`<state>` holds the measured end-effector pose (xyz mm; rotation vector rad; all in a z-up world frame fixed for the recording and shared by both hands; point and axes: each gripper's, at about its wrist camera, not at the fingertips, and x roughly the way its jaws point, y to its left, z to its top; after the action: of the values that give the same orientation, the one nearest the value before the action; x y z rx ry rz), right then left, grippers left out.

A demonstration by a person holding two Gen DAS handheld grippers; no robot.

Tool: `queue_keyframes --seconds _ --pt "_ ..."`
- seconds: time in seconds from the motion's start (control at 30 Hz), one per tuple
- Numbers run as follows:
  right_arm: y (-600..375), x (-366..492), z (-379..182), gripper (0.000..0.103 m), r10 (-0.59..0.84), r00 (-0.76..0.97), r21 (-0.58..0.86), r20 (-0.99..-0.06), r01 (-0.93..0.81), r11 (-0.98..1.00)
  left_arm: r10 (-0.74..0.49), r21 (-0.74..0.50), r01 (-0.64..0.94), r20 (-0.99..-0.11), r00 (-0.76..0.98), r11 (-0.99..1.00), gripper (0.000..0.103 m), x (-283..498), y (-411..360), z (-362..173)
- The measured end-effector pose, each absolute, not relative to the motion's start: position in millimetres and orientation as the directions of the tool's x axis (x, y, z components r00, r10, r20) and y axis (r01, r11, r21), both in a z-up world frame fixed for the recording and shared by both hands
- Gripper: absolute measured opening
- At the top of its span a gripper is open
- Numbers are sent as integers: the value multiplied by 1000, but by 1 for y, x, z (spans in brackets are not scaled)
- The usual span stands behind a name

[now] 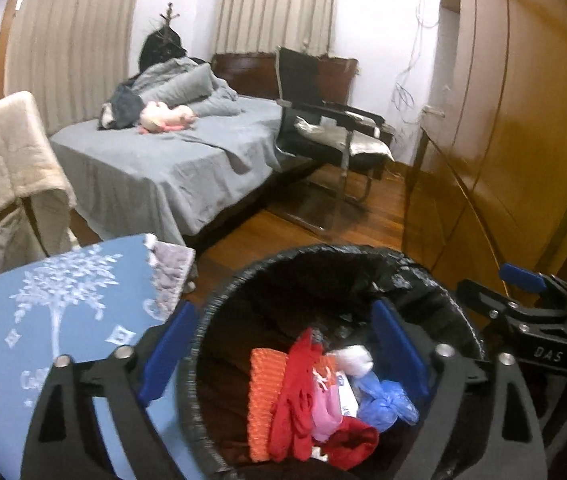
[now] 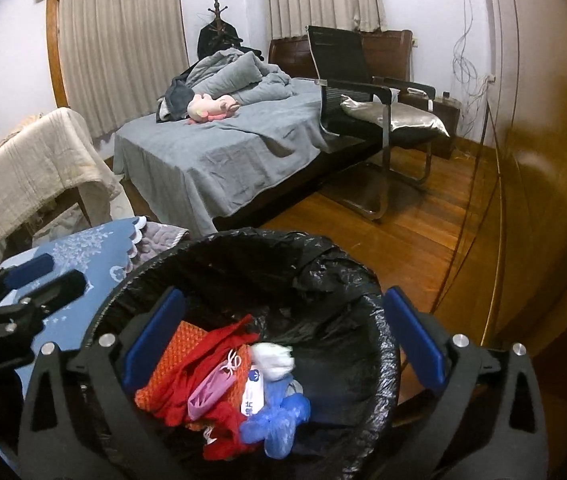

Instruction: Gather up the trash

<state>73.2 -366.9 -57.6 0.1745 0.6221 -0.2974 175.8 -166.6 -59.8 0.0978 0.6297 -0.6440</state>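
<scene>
Both sets of jaws are standing wide apart, gripping nothing, and each is hanging over the mouth of the bin.

Left gripper: its blue pads are straddling the bin's near-left rim, one pad outside the rim and one inside.
Right gripper: it is hovering over the bin, one pad inside the mouth and the other at the right rim; lettering reading "DAS" is showing on its black body in the left wrist view.

Room items, largest first:
- Wooden wardrobe: running along the right side, closing off that edge.
- Bed: draped in a grey sheet, lying well beyond the bin, with a pink soft toy resting on it.
- Wooden floor: lying open between bed, chair and wardrobe; this is the clearest room for moving.
- Black chair: standing beside the bed, carrying a silver cushion.
- Blue cloth with white tree print: lying just left of the bin; its partial writing is too blurred to read.
- Bin: lined with a black bag and holding the trash.
- Trash: red, orange, pink, white and blue pieces are lying together on the bin's bottom; a white label is showing blue print that I cannot read.
</scene>
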Motion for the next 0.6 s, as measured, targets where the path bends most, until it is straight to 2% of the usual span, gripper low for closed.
queue_keyframes --seconds 0.1,0.6 --pt "-362 68 -50 97 -207 777 81 -594 314 946 -501 -90 556 -567 654 826 97 172 -149 -49" --pt "-307 40 -4 98 -141 804 71 -577 222 972 -400 -45 446 -530 748 894 97 129 -86 -15"
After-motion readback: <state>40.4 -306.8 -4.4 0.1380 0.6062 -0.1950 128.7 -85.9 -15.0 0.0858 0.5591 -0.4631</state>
